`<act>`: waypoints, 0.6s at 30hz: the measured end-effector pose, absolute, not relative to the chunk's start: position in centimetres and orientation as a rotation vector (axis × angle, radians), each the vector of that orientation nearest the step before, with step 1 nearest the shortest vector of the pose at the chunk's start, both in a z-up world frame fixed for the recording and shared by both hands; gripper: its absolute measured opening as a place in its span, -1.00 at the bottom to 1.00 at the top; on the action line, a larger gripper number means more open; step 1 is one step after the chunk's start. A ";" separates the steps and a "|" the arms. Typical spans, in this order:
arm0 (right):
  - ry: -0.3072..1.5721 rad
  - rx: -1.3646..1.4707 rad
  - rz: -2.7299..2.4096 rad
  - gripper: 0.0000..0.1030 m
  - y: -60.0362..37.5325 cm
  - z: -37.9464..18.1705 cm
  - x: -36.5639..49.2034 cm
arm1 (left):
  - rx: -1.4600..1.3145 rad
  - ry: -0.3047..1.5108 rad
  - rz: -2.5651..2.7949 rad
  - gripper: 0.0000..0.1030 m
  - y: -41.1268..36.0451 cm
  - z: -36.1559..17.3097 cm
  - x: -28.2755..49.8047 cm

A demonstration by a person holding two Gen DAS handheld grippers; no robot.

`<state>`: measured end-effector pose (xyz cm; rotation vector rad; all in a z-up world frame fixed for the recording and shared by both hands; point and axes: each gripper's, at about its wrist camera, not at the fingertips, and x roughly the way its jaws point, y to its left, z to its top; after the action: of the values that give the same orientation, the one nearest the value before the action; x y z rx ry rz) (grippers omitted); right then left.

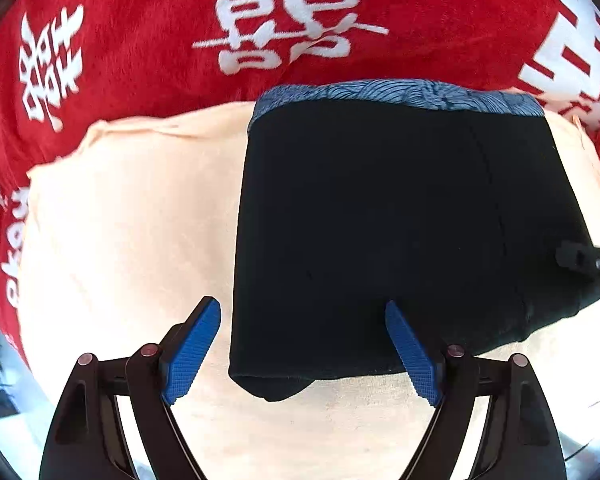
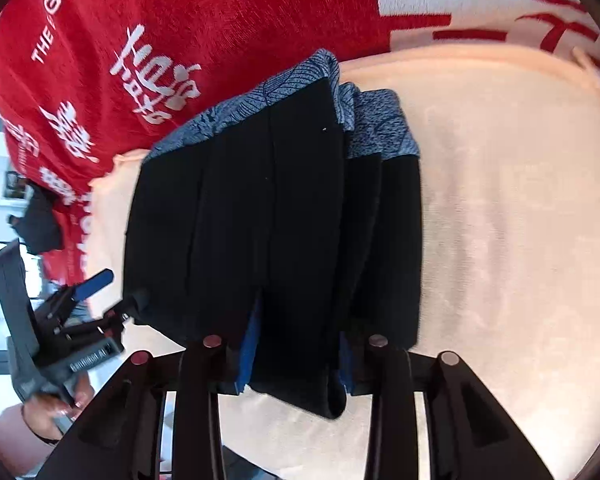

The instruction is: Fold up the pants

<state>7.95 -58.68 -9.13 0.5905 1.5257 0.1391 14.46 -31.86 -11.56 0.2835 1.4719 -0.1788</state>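
Your left gripper [image 1: 304,320] stands wide apart, holding nothing, one pad over the cream cloth [image 1: 120,220] and one over the folded black pants [image 1: 380,220]. Your right gripper [image 2: 296,356] straddles the pants' near fold; whether its pads press, you cannot tell.

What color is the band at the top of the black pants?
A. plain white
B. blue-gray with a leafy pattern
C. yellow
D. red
B: the pants have a blue-gray waistband with leaf-like lines, lying on a peach cloth.
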 end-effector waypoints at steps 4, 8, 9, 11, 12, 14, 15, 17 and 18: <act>1.546 0.537 0.078 -0.09 -58.5 -8.2 8.0 | 0.281 1.470 -0.190 0.66 -31.9 -11.9 14.3; 1.547 0.435 -0.015 -0.05 -58.2 -6.8 7.7 | 0.262 1.478 -0.197 0.66 -31.6 -12.1 14.2; 1.535 0.418 -0.038 -0.05 -58.2 -6.2 7.5 | 0.256 1.481 -0.200 0.66 -31.5 -12.2 14.3; 1.506 0.404 -0.054 -0.05 -58.0 -5.2 7.4 | 0.248 1.488 -0.205 0.70 -31.1 -12.6 15.0; 1.488 0.407 -0.049 -0.04 -57.6 -4.8 7.5 | 0.257 1.486 -0.198 0.90 -31.0 -12.7 15.3; 1.464 0.406 -0.024 0.02 -56.8 -4.2 7.8 | 0.273 1.482 -0.188 0.97 -30.7 -13.0 15.6; 1.466 0.399 -0.012 0.07 -56.3 -4.3 8.0 | 0.267 1.484 -0.192 0.97 -30.6 -13.0 15.7; 1.485 0.385 0.009 0.10 -55.2 -5.0 8.5 | 0.255 1.487 -0.196 0.97 -30.3 -13.2 15.8; 1.495 0.379 0.013 0.10 -54.8 -5.5 8.7 | 0.255 1.489 -0.198 0.97 -30.2 -13.3 16.0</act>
<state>8.74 -54.80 -5.51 0.3794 1.4954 0.0132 15.99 -30.18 -13.33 0.2547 1.4891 -0.1976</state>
